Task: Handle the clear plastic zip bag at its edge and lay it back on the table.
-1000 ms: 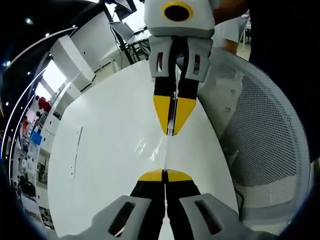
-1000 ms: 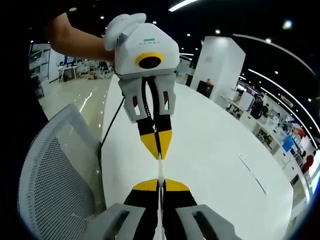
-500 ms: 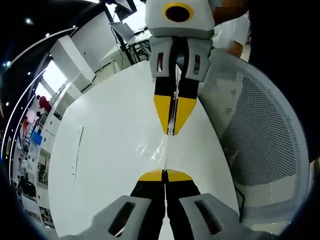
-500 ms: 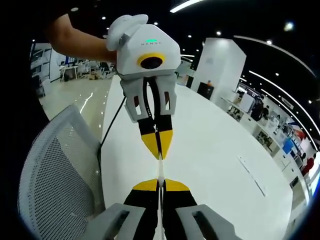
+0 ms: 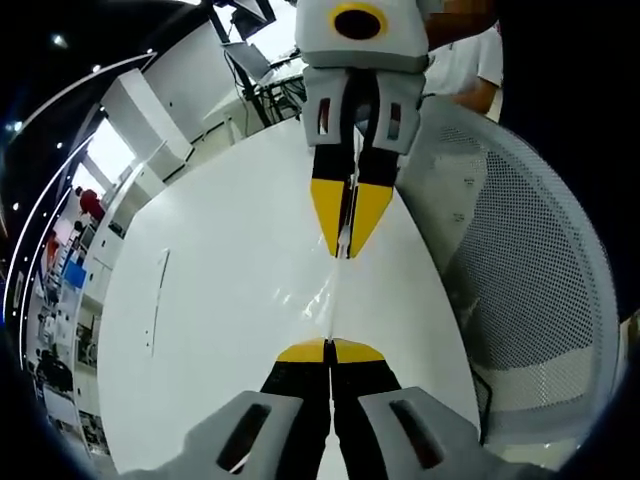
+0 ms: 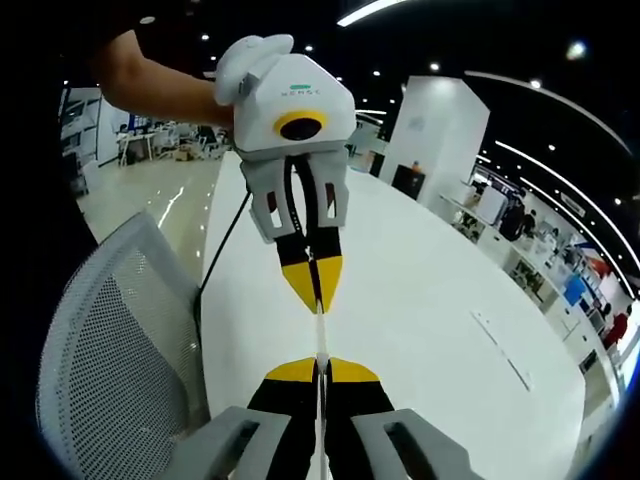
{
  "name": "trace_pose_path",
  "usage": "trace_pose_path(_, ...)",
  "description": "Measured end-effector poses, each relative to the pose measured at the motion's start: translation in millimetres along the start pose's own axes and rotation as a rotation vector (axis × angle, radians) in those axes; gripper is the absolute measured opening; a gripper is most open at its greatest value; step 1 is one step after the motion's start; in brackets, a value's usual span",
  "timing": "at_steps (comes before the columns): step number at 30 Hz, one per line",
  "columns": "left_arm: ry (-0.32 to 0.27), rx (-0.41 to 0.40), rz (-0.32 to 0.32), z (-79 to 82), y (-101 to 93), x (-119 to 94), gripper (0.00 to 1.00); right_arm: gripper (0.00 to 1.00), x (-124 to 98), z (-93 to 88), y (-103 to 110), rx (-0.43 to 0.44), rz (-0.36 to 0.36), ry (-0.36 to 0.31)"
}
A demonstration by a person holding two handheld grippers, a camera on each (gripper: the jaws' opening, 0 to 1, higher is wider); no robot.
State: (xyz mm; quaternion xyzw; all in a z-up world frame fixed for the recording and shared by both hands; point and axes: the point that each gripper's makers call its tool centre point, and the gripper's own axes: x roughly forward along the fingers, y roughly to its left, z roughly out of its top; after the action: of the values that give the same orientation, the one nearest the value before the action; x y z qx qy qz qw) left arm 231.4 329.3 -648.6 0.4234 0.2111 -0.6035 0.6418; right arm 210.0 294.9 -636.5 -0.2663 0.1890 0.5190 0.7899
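We hold the clear zip bag (image 5: 330, 300) stretched edge-on above the white table (image 5: 220, 300), near its edge beside a mesh chair (image 5: 530, 290). The left hand-held gripper (image 5: 330, 345) and right hand-held gripper (image 6: 319, 365) each pinch an opposite bag end, jaws closed

Your two views faced each other head-on along the taut bag (image 5: 328, 300), each looking close down its own jaws at the opposite gripper, sharing the table (image 5: 220, 300) and mesh chair (image 6: 110, 340).

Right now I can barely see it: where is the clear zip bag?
The clear zip bag hangs stretched above the white table, pinched between the left tool and right tool.
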Motion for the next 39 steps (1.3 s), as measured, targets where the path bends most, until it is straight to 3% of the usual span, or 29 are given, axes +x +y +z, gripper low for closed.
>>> trace_pose_path(39,-0.028,-0.003,0.005,0.0,-1.1,-3.6,0.00,0.00,-7.2,0.3,2.3,0.011,-0.012,-0.014)
